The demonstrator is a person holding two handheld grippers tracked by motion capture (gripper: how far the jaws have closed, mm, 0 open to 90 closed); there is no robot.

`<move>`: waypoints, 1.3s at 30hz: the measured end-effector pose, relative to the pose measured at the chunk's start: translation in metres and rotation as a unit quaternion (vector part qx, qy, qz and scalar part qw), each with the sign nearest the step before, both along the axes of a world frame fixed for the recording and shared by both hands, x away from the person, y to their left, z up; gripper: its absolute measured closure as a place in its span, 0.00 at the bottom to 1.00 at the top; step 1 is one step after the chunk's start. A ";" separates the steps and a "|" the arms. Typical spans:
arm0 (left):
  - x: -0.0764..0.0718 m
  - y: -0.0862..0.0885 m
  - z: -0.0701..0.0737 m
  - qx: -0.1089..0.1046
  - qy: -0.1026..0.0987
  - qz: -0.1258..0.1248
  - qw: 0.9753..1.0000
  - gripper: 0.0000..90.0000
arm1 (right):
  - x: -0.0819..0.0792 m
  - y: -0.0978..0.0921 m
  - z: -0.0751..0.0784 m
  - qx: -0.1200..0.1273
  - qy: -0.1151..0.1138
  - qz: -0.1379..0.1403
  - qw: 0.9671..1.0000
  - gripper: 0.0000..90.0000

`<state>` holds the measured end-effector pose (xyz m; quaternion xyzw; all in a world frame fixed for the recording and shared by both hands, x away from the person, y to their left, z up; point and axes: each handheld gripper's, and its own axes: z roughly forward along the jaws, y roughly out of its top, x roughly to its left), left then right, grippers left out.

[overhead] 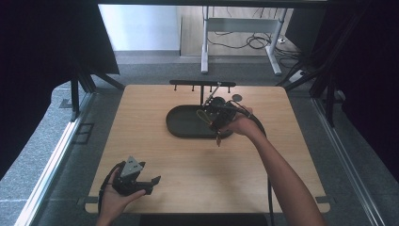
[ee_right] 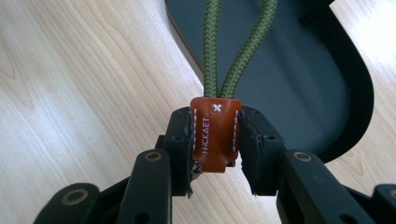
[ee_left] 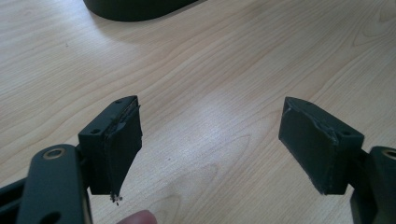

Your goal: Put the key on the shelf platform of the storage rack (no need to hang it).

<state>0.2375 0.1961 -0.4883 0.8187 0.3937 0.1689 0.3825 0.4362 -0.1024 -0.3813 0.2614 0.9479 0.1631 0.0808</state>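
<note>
- Table [overhead: 155, 160]: light wood, seen from above, with a dark oval tray [overhead: 181, 123] lying toward its far middle.
- Black rack [overhead: 202, 84] with short pegs stands just behind the tray, at the table's far edge.
- Right gripper [ee_right: 215, 140]: jaws clamped on an orange-brown leather tab [ee_right: 215, 133], stitched white and stamped with letters.
- Green braided cord loop [ee_right: 236, 46] rises out of the tab and runs up over the tray's dark floor in the right gripper view.
- In the high view the right gripper [overhead: 217, 123] sits over the tray's right end, the hand behind it; the cord there is small, possibly reaching toward the rack.
- Left gripper [ee_left: 210, 140]: jaws wide apart, bare wood between them, nothing held.
- High view puts the left gripper [overhead: 149, 181] near the table's front left corner, well apart from the tray.
</note>
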 end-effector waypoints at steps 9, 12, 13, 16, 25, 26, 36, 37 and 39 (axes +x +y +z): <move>-0.001 0.003 0.002 -0.003 -0.002 0.004 1.000 0.24 | 0.014 0.005 0.004 -0.006 -0.001 -0.010 1.000 0.74; -0.002 0.003 0.002 -0.003 -0.003 0.005 1.000 0.24 | 0.019 0.007 0.004 -0.010 0.001 -0.012 1.000 0.74; -0.002 0.004 0.002 -0.004 -0.002 0.004 1.000 0.24 | 0.020 0.008 0.004 -0.008 0.000 -0.011 1.000 0.74; -0.002 0.004 0.002 -0.003 -0.001 0.004 1.000 0.24 | 0.026 0.010 0.005 -0.010 -0.002 -0.013 1.000 0.74; -0.002 0.005 0.003 -0.005 -0.001 0.005 1.000 0.24 | 0.041 0.017 0.007 -0.016 -0.005 -0.012 1.000 0.74; -0.002 0.005 0.003 -0.005 -0.002 0.006 1.000 0.24 | 0.043 0.018 0.007 -0.016 -0.004 -0.013 1.000 0.74; -0.003 0.009 0.003 -0.010 -0.002 0.011 1.000 0.24 | 0.062 0.024 0.008 -0.013 -0.008 -0.025 1.000 0.74; -0.003 0.009 0.003 -0.011 -0.001 0.011 1.000 0.24 | 0.064 0.025 0.008 -0.016 -0.008 -0.027 0.999 0.74; -0.003 0.008 0.004 -0.014 -0.002 0.009 1.000 0.24 | 0.068 0.026 0.006 -0.015 -0.005 -0.027 1.000 0.74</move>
